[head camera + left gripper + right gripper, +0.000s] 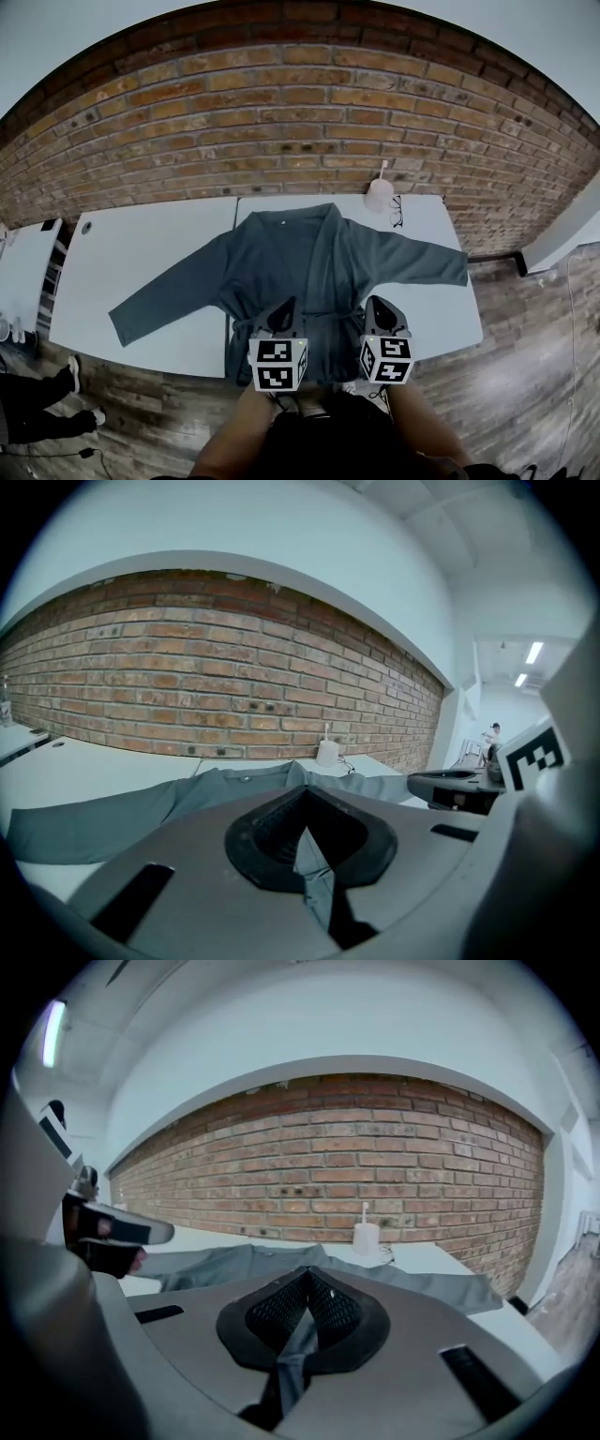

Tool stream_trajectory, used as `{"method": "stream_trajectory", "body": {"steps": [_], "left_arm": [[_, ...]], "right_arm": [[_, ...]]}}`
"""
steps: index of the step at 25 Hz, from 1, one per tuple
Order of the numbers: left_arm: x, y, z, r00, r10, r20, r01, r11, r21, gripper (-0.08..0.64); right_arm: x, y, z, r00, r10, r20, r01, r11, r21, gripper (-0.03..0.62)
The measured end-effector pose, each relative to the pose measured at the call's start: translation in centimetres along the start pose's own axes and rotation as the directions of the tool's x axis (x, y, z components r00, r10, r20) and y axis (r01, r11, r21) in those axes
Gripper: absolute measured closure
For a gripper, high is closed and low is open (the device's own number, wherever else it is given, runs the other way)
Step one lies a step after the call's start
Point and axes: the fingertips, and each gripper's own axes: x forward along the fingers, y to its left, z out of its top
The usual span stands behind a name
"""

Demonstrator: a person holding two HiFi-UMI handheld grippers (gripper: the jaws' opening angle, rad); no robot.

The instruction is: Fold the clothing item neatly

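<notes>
A grey-green, long-sleeved fabric jacket (pixel 309 248) lay spread flat, sleeves out, across two white rectangular tables (pixel 141 262) pushed together before a red brick wall (pixel 281 112). At its near hem the left gripper (pixel 285 306) was pressed together on a fold of the cloth, and the right gripper (pixel 378 304) pinched the hem likewise. At the far table edge stood a small white round pot (pixel 379 195) with a thin white stick rising out of it; what else it held could not be seen. Dark-framed spectacles (pixel 397 211) lay just beside it.
</notes>
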Motion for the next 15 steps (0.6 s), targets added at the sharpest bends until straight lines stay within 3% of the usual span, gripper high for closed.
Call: {"method": "stream_trajectory", "body": {"steps": [6, 10, 15], "left_arm": [[4.1, -2.6, 1.1, 1.000, 0.004, -0.020, -0.004, 1.000, -0.029, 0.561], [6.1, -4.4, 0.8, 0.998, 0.015, -0.054, -0.016, 1.000, -0.014, 0.561], [8.0, -6.2, 1.1, 0.996, 0.047, -0.082, -0.045, 0.999, 0.023, 0.561]], "right_arm": [[0.1, -16.3, -3.2, 0.977, -0.201, -0.077, 0.196, 0.979, -0.062, 0.592], [0.4, -27.5, -6.6, 0.929, -0.329, -0.168, 0.327, 0.944, -0.038, 0.533], [2.8, -37.4, -10.7, 0.866, -0.379, -0.327, 0.401, 0.916, 0.000, 0.471]]}}
